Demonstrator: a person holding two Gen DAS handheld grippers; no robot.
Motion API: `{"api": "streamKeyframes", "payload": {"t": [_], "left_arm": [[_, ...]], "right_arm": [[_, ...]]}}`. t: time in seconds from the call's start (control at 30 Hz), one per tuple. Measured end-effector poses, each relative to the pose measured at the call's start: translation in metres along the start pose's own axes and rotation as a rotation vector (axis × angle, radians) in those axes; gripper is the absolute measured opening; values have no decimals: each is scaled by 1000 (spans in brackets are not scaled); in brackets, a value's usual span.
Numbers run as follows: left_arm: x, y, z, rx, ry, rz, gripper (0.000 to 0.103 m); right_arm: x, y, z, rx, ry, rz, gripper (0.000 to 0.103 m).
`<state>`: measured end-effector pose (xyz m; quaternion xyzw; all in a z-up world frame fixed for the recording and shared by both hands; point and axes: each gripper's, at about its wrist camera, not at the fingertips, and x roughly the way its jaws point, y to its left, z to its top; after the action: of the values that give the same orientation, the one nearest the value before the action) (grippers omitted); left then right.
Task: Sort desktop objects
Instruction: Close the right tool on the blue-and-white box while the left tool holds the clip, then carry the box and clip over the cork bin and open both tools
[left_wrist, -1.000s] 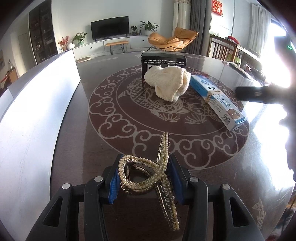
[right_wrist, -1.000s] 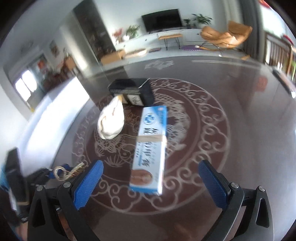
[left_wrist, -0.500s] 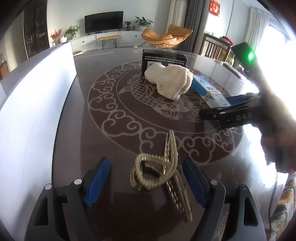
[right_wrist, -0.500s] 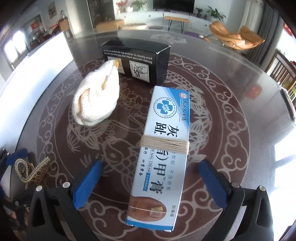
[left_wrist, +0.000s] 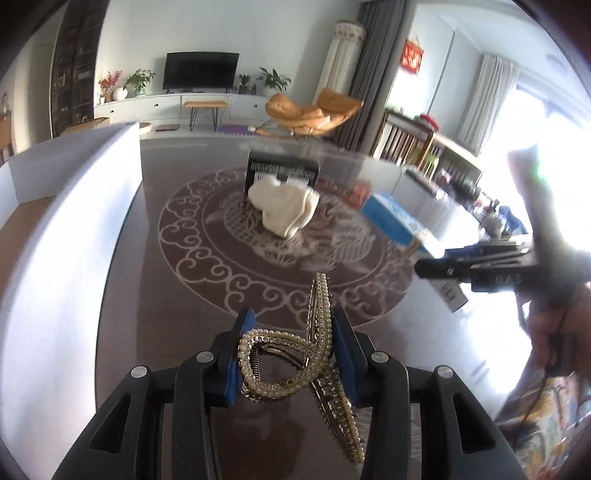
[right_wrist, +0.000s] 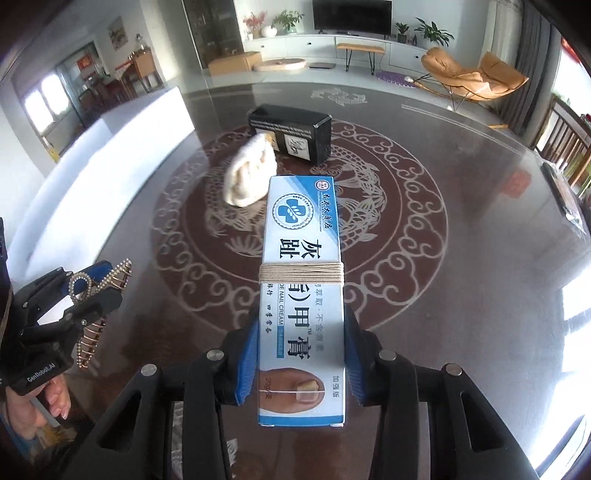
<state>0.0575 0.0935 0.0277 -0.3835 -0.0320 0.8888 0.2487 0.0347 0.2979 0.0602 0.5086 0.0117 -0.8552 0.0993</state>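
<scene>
I have both picks made: my left claw (left_wrist: 291, 354) is clamped on the beaded hair clip (left_wrist: 295, 363), my right claw (right_wrist: 301, 360) on the cream box (right_wrist: 303, 291), both lifted off the bench (right_wrist: 461, 280). Next, I judge, each needs carrying to its sorting spot.

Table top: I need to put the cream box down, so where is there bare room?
Bare table lies right of the cream box, out to the table edge. Another strip runs between the white panel and the pattern ring. It is crowded mid-pattern, where the cloth sits against the black box.
</scene>
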Motion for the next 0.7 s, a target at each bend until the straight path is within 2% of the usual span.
{"api": "streamKeyframes", "payload": {"t": [0.13, 0.23, 0.33, 0.4, 0.47, 0.53, 0.7], "left_arm": [[-49, 9, 18, -53, -82, -38, 42], [-91, 35, 32, -96, -132, -30, 42], [-131, 74, 42, -132, -176, 35, 42], [-152, 103, 44, -146, -191, 113, 42], [-164, 139, 42, -169, -177, 201, 42], [-165, 169, 38, -208, -138, 245, 42], [-149, 234, 16, -299, 9, 361, 42]], "right_arm": [[-26, 26, 18, -23, -46, 48, 41], [-50, 68, 42, -87, -99, 87, 41], [-63, 125, 69, -155, -137, 159, 41], [-69, 162, 83, -197, -148, 215, 41], [-68, 209, 98, -241, -149, 281, 41], [-60, 253, 107, -278, -139, 336, 41], [-14, 343, 108, -352, -62, 428, 42]]}}
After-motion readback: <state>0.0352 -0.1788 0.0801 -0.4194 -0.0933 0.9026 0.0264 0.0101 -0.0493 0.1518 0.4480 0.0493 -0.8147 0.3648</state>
